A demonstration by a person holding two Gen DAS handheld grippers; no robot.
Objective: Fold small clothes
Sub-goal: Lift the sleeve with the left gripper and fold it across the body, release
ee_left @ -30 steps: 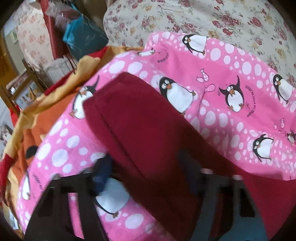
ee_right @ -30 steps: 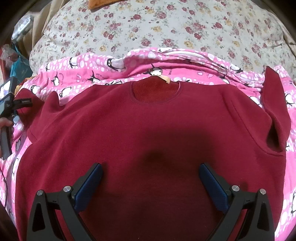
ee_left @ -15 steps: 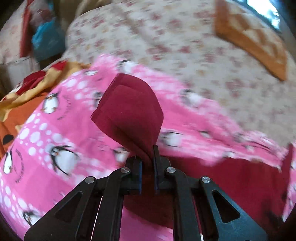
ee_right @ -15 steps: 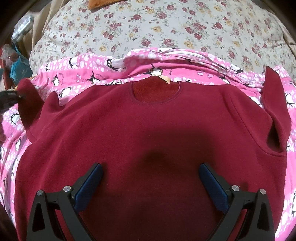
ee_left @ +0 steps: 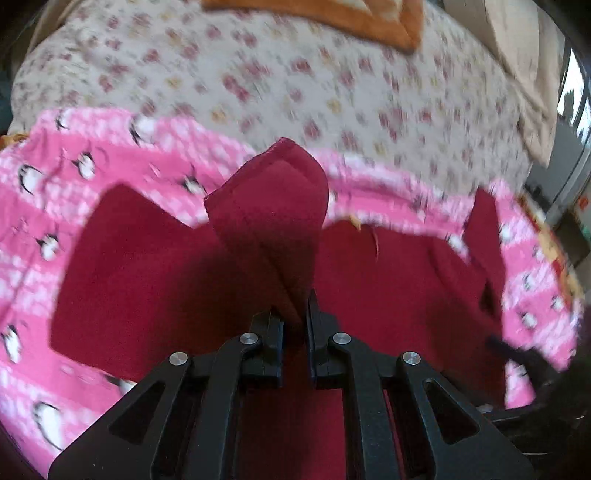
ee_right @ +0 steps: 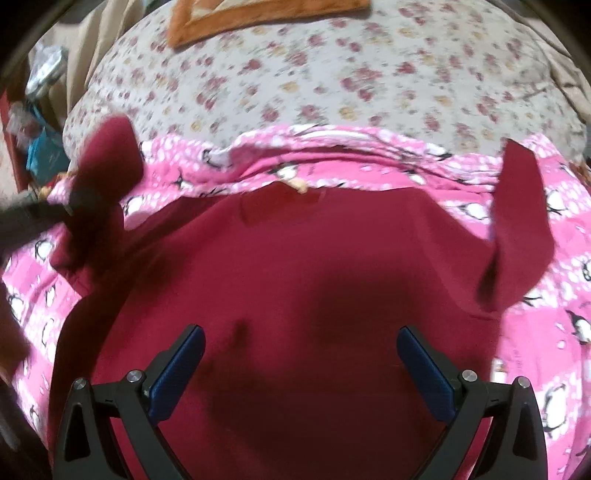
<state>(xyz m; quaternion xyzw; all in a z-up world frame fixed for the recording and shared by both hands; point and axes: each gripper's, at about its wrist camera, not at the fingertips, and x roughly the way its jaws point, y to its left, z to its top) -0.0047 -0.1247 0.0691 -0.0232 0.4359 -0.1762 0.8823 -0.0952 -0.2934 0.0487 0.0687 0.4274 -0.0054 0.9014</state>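
A dark red fleece sweater (ee_right: 314, 266) lies face up on a pink penguin-print blanket (ee_right: 554, 302), neck hole toward the far side. My left gripper (ee_left: 295, 314) is shut on the sweater's left sleeve (ee_left: 273, 206), which stands lifted above the sweater's body (ee_left: 147, 258). In the right wrist view that lifted sleeve (ee_right: 107, 158) shows blurred at the far left. My right gripper (ee_right: 301, 362) hangs open over the sweater's lower middle, nothing between its blue pads (ee_right: 177, 365). The right sleeve (ee_right: 517, 221) is curled up at the right edge.
A floral bedspread (ee_right: 332, 74) covers the bed beyond the blanket. An orange cushion (ee_right: 258, 18) lies at the far edge. Bags and clutter (ee_right: 40, 147) sit off the bed's left side. A window (ee_left: 572, 110) shows at the far right.
My left gripper closed on the left sleeve, lifted it and carried it right, over the sweater's body. My right gripper rose slightly and stayed open.
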